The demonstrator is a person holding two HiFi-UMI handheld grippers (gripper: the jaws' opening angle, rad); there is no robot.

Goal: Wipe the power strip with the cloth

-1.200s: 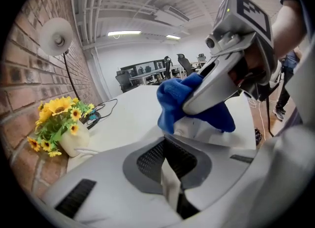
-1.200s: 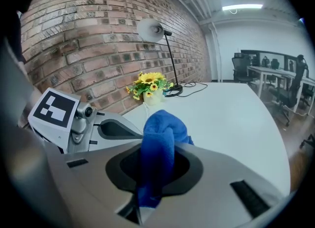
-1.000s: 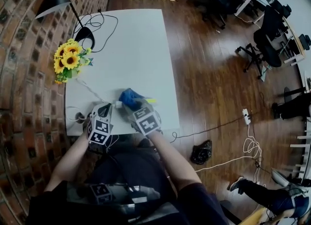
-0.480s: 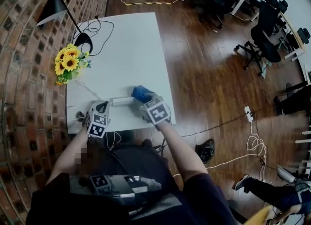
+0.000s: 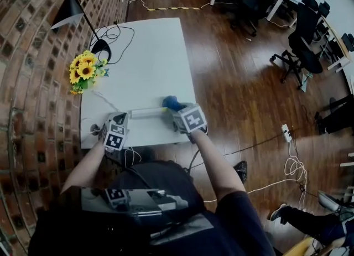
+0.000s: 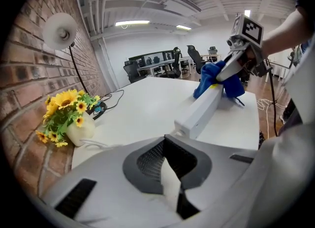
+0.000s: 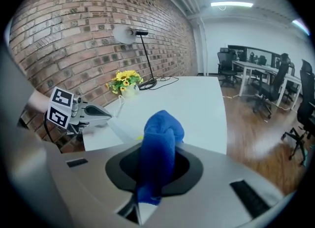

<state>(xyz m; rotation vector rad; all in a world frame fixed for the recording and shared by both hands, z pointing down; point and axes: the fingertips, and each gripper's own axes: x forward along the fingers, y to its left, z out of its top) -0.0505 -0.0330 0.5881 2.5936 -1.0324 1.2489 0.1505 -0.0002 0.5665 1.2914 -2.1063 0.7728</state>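
Since the earlier frames the right gripper has carried the cloth along the power strip, from the end next to the left gripper to the opposite end. The left gripper has kept its place at its own end.

The power strip lies flat on the white table, running along the edge nearest the person. The blue cloth is bunched over the strip's far end and touches it there. The right gripper's jaws are clamped on the cloth, and a thick fold of it stands up between them. The left gripper's jaws are pressed nearly together on a white piece at the strip's near end. It appears to be the strip's own end or the start of its cord, and I cannot tell which. Either way this gripper pins the strip down while the other rubs it.

Beyond the strip, toward the brick wall, stands a pot of sunflowers. Further off on the same side is a black lamp.

By my reading, one full stroke along the strip's top face is about finished, since the cloth has reached the last stretch. What is probably left is a return stroke, the long sides, and the short part under the left gripper's hold. The pictures do not show how clean the surface is.
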